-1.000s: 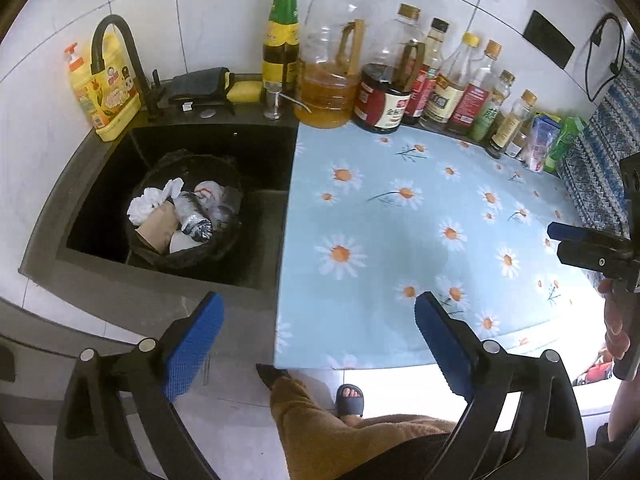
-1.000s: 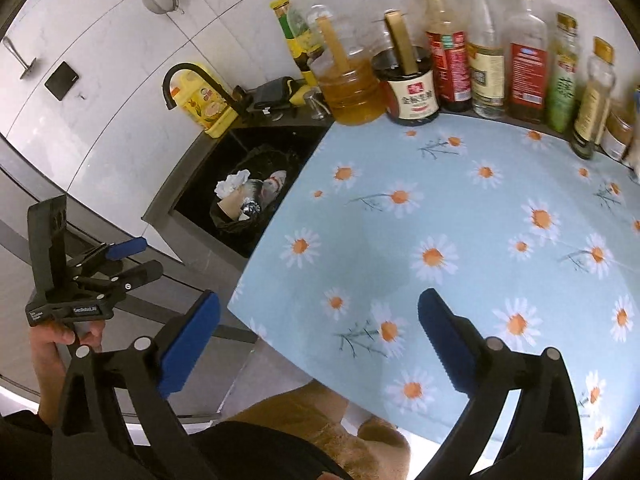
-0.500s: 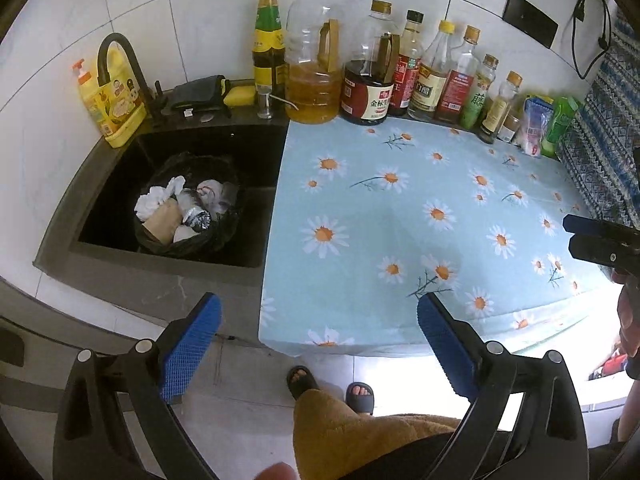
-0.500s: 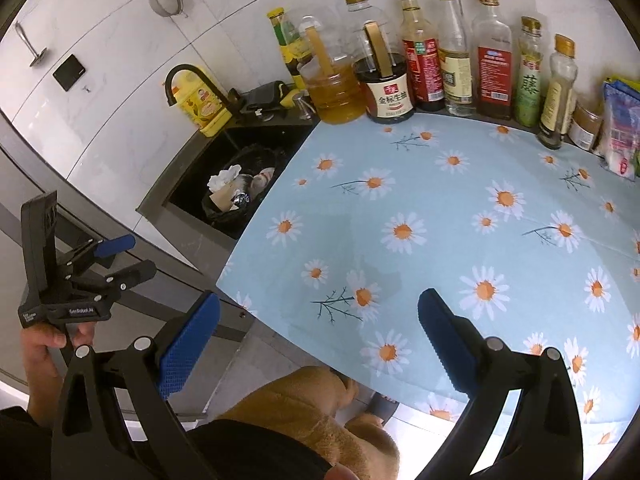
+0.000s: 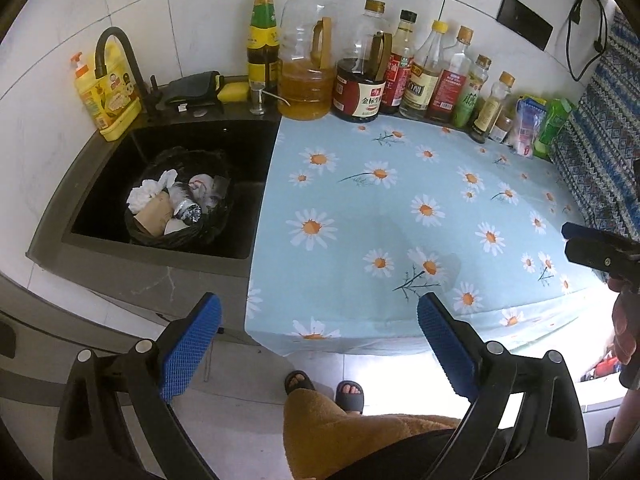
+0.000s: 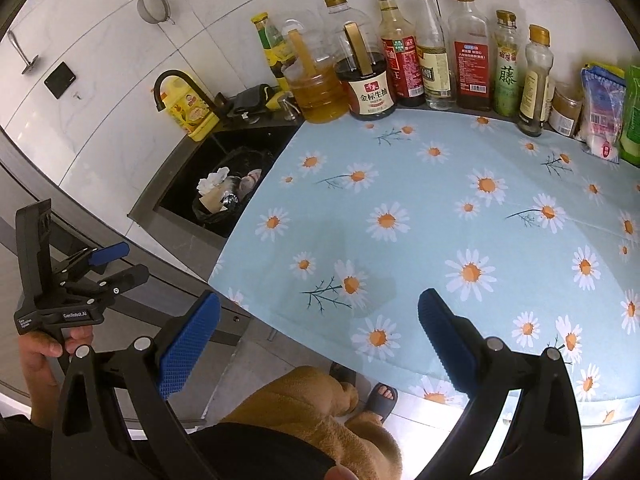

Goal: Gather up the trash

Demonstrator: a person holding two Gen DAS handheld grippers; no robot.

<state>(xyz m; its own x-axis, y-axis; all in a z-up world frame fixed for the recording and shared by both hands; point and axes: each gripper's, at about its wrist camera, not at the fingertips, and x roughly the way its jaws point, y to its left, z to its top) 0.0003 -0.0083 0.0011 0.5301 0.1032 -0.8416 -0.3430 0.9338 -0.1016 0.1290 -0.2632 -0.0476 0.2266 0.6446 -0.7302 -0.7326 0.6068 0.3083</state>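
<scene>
A black bin bag (image 5: 216, 222) stands in the dark sink (image 5: 100, 184), filled with trash (image 5: 160, 206): white tissue, a brown paper cup, crumpled foil. It also shows in the right wrist view (image 6: 208, 213). My left gripper (image 5: 318, 328) is open and empty, held off the counter's front edge, above the floor. My right gripper (image 6: 318, 326) is open and empty, over the front edge of the daisy tablecloth (image 6: 460, 216). Each gripper shows at the edge of the other's view.
Several oil and sauce bottles (image 5: 360, 84) line the back wall. A yellow detergent bottle (image 5: 108, 96) and black faucet (image 5: 120, 60) stand behind the sink. Snack bags (image 5: 536, 124) sit at the back right. The person's legs and sandals (image 5: 324, 392) are below.
Both grippers have pulled back and up from the counter, so the sink and tablecloth look smaller and the floor and feet come into view. Both stay open and empty.
</scene>
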